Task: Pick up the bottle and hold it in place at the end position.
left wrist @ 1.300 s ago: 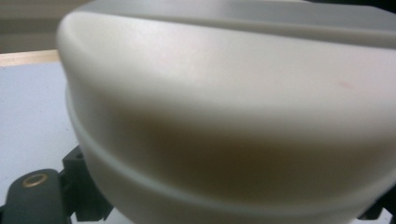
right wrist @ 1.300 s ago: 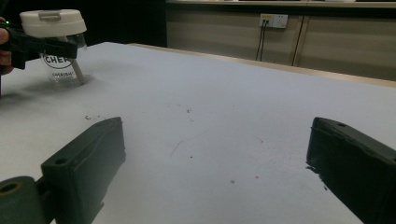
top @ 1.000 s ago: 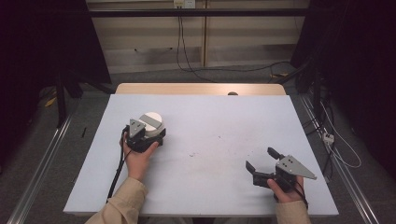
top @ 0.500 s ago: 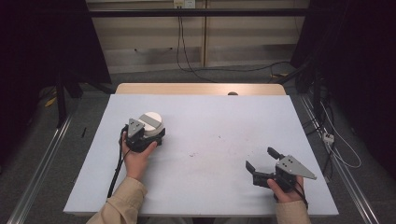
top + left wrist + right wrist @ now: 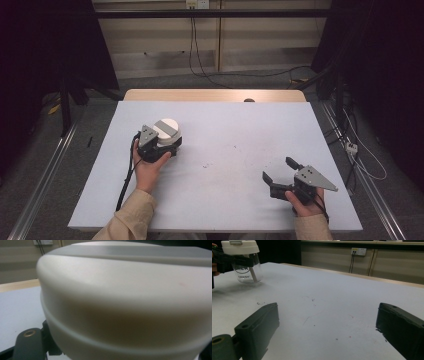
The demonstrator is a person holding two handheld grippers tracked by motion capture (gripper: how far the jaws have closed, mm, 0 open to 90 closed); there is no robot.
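- A clear jar (image 5: 247, 267) with a white lid (image 5: 166, 128) stands upright toward the left edge of the white tabletop (image 5: 225, 130), about midway between its near and far edges.
- The left gripper (image 5: 162, 145) has just been closing — its jaws now clamp the jar just under the lid.
- The right gripper (image 5: 280, 175) rests near the tabletop's near right corner, jaws wide apart and empty.
- Risk: the smooth, clear wall could slip in the jaws if lifted fast, or the jar could tip — the grip sits high.
- Compared with a second ago, neither hand nor the jar has shifted.
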